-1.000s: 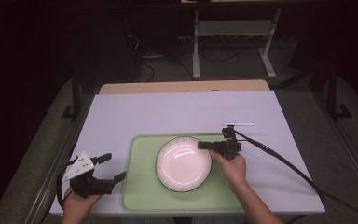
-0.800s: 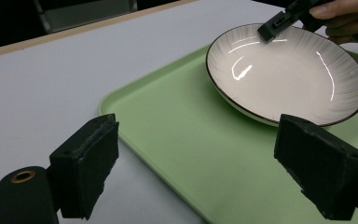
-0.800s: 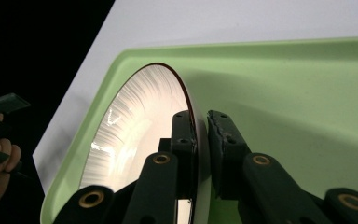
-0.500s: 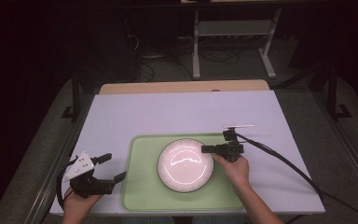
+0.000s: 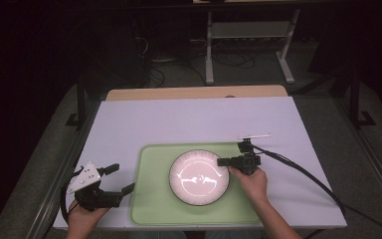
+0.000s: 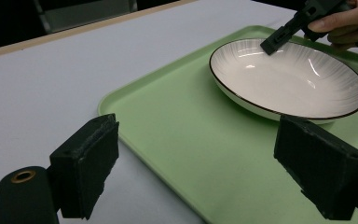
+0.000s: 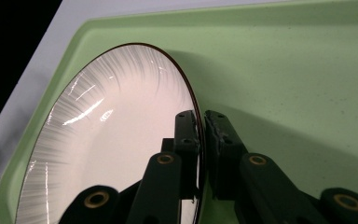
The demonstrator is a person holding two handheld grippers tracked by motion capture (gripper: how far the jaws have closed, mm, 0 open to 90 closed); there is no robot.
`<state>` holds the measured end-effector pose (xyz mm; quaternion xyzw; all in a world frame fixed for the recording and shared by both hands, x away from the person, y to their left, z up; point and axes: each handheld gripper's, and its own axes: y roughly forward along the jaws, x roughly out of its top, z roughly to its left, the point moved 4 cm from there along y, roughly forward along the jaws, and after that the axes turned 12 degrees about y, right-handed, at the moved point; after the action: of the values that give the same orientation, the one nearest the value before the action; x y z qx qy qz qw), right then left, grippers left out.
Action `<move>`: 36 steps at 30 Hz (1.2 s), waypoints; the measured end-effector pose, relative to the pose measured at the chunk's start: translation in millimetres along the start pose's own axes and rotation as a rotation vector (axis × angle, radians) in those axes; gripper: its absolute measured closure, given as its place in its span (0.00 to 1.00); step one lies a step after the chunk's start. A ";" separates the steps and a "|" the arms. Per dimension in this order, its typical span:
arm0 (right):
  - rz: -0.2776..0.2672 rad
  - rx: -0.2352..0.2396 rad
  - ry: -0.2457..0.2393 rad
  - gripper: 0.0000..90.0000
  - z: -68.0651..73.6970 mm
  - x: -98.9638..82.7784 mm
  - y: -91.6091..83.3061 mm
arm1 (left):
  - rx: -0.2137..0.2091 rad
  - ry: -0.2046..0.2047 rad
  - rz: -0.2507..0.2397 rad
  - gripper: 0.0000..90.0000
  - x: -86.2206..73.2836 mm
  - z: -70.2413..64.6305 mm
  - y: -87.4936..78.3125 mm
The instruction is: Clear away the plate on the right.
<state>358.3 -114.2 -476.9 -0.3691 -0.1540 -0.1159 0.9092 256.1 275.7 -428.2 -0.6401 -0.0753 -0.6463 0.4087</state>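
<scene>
Bench [image 5: 179, 119], white-topped in a dark room, carries one green tray [image 5: 151, 199] and one plate [image 5: 199, 178] lying on it, as I see from the high view. My left tool [image 5: 122, 179] idles wide open at the tray's left. Left gripper view: same spread jaws. Right gripper view: my right tool [image 7: 200, 130] pinches the plate's rim

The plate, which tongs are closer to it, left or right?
Right. The right tongs are shut on the rim of the plate. The left tongs sit open off the green tray's left edge, apart from the plate.
</scene>
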 end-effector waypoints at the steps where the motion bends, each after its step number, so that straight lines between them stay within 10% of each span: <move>1: 0.000 -0.001 -0.003 0.92 0.1 -0.1 -0.1 | -0.001 0.001 0.001 0.15 -0.1 0.0 0.1; 36: -0.001 -0.033 -0.079 0.87 0.2 -6.9 -3.3 | -0.009 0.001 0.017 0.15 -1.4 -2.0 4.3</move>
<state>350.9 -115.7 -477.1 -0.3885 -0.1882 -0.1040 0.8960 257.1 272.2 -431.6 -0.6421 -0.0666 -0.6435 0.4113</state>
